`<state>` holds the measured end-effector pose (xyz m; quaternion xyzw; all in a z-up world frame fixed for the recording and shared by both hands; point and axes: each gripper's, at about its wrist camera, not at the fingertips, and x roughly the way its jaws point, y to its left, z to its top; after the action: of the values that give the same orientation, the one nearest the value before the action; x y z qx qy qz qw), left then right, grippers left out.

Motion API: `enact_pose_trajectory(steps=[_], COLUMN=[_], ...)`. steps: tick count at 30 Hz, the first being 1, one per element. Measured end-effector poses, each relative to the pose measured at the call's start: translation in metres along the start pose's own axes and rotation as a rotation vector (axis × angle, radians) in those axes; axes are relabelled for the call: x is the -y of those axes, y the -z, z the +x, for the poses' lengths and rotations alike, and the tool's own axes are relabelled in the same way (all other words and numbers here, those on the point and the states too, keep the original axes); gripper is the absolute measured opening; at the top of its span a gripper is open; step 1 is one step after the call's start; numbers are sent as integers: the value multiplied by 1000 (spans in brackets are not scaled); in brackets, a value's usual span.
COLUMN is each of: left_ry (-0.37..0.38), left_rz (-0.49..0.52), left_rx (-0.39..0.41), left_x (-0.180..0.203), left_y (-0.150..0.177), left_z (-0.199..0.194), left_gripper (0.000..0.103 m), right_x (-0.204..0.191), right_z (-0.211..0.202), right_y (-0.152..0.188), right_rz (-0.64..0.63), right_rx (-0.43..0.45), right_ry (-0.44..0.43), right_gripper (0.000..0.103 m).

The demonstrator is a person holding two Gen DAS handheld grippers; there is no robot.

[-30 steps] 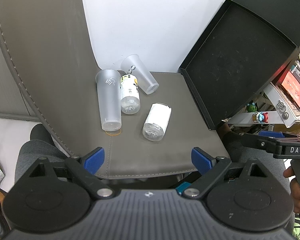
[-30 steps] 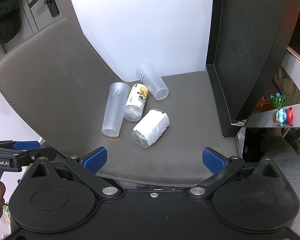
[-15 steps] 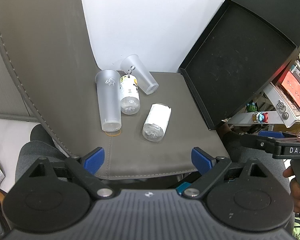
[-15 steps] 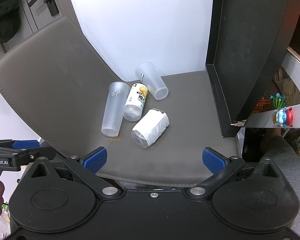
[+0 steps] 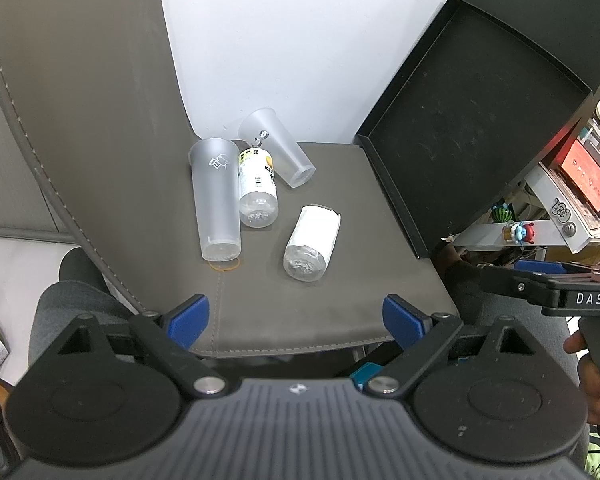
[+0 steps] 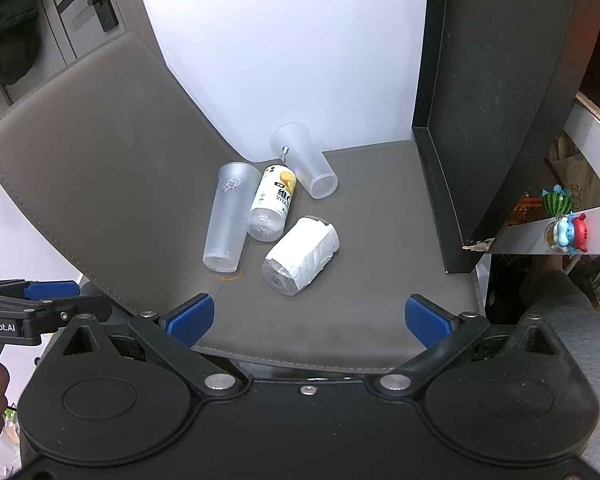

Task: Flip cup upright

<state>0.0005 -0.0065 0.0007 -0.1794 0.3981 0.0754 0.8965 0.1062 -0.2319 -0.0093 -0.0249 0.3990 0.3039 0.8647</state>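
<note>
Left wrist view: grey mat (image 5: 300,320) covers the worktop, curling up at the back; black tray (image 5: 472,120) leans upright at the right edge.

Both hand-held grippers hang back at the near edge of the mat, well apart from everything. Left hand-held gripper (image 5: 296,316) is spread wide, nothing between its blue pads. Right hand-held gripper (image 6: 310,316) likewise released and empty.

Step in hand, as I judge it: pre-approach. No cup is touched yet; nothing stands upright.

Tall cup (image 5: 216,200) lies on its side at the left, base toward the camera, mouth away. Touching its right side lies a small bottle (image 5: 257,188). Short cup (image 5: 276,148) lies behind, angled, base toward the near right, touching the bottle's far end. Wrapped bottle (image 5: 312,244) lies alone, near centre.

Next move probably calls for reaching one hand-held gripper to a cup, closing across its wall, then tilting the mouth upward. The bottle crowds the tall cup's right side.

Writing: bottle label reads "VITA…" with Chinese characters; a small white logo sits on the tall cup; the grippers read "DAS" and "…nRobot.AI".
</note>
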Motion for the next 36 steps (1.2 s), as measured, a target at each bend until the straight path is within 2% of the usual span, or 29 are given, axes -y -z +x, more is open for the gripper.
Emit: enact_pose_trajectory(steps=[13,25,31,36], left_ry=[5,4,-27,-20], left_rz=[7,-1,8,12], left_rx=[4,-39,-64,-87], left_x=[2,7,7,7], left_y=[-2,-19,-30,-39], left_z=[3,27,45,60], left_gripper=[93,93,93,93], right_x=[1,15,22,30], right_z=[2,17,28,39], right_y=[0,-12,-16,-20], right_rz=[-7,23,20,40], right_rx=[3,-25,-27,-36], right_ry=[-8,-31,-19,-16], right_gripper=[103,103,103,103])
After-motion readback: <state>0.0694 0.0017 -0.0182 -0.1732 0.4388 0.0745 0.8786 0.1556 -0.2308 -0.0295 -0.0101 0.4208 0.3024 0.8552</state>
